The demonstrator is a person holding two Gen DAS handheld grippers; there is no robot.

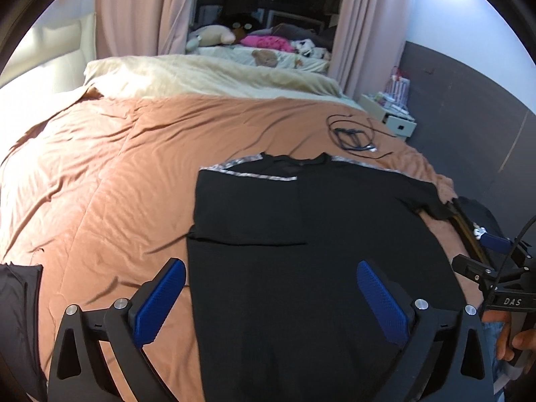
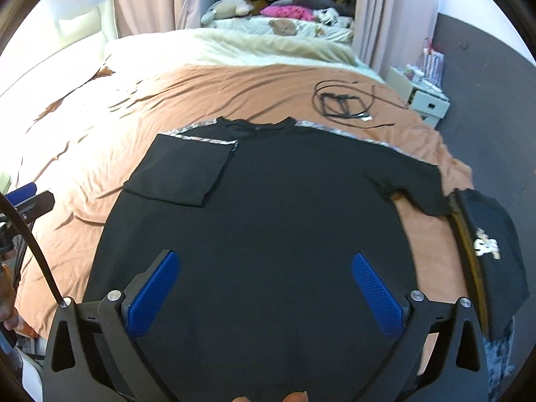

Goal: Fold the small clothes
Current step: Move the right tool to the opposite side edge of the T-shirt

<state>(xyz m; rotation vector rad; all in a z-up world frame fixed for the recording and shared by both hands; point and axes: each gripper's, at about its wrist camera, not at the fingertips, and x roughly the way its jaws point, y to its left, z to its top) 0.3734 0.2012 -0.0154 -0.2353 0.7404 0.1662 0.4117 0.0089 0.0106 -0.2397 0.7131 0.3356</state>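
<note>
A black T-shirt (image 1: 301, 234) (image 2: 268, 201) with patterned shoulder trim lies flat on the brown bedspread (image 1: 117, 174) (image 2: 100, 127), collar away from me. Its left sleeve is folded inward over the chest; the right sleeve still spreads out toward the bed's right edge. My left gripper (image 1: 271, 288) hovers open above the shirt's lower left part, with nothing between its blue pads. My right gripper (image 2: 264, 281) also hangs open, above the shirt's lower middle, holding nothing. In the left wrist view the right gripper's black frame (image 1: 502, 288) shows at the right edge.
A dark cap (image 2: 485, 251) (image 1: 475, 221) with a white logo lies by the shirt's right sleeve at the bed's edge. A coiled black cable (image 2: 341, 100) (image 1: 351, 134) rests beyond the collar. A cream blanket (image 1: 201, 73) covers the far end. A white drawer unit (image 2: 422, 93) stands right.
</note>
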